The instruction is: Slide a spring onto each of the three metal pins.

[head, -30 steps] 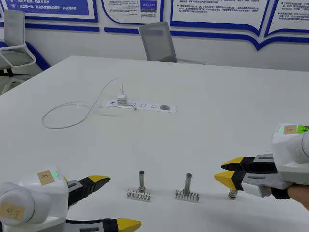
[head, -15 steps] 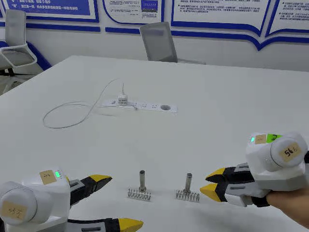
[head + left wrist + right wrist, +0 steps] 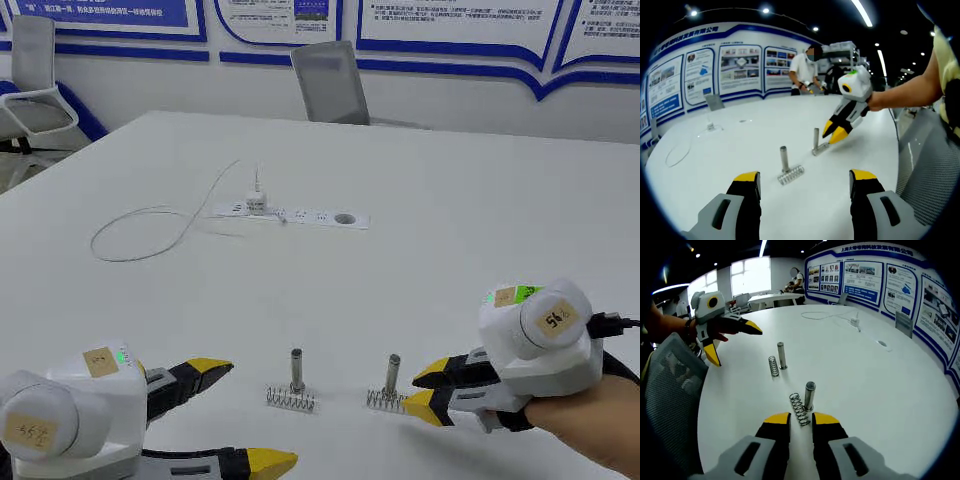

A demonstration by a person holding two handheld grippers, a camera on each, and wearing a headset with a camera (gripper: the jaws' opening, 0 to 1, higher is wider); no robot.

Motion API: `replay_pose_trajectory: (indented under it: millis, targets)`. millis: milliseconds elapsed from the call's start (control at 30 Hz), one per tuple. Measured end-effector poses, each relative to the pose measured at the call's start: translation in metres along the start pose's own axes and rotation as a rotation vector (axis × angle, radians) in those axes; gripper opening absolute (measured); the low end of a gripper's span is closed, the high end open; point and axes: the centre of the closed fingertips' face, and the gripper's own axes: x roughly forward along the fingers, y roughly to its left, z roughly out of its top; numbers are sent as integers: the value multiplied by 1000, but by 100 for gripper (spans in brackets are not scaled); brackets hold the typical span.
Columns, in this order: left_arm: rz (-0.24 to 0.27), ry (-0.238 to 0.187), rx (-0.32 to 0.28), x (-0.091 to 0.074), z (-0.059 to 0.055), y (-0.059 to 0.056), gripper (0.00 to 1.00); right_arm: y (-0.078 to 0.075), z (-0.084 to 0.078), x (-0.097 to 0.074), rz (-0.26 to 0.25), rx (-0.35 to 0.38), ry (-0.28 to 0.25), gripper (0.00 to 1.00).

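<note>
Closing on the spring (image 3: 798, 410) just beside the lower-centre pin (image 3: 810, 394), the slightly spread, empty right claw (image 3: 801, 417) could knock that pin or flick the spring away.

— What lies in front of you?
— My own right gripper (image 3: 801, 422) rises from the bottom edge. Its yellow-tipped jaws stand a narrow gap apart, with nothing between them. Just past the tips, a metal pin (image 3: 810, 395) stands upright on the white table (image 3: 880, 390), and a spring (image 3: 799, 409) lies on its side just beside it.
— And further off?
— A second pin (image 3: 781, 355), also upright, with a second spring (image 3: 773, 366) lying beside it. At upper left is the left gripper (image 3: 735, 344), its jaws spread wide.
</note>
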Motion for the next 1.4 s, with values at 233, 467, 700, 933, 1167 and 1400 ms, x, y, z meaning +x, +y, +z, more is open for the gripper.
replay_pose_trajectory:
  millis: [233,467,700,933,1167,1400]
  targets:
    - [0,2,-1,0,-1,0,74,0,-5,6,15,-8,29,18]
    - [2,1,-3,-1,0,1,73,1,-10,11,25,-16,52,17]
    - [4,3,-4,-2,-1,1,73,2,-13,13,32,-18,59,16]
    - [4,4,-5,-2,-2,1,73,5,-16,14,46,-24,78,14]
    - [0,4,0,-3,0,-2,73,7,-17,14,48,-35,82,12]
    - [-1,-1,1,-4,1,-4,73,10,-19,12,50,-30,87,12]
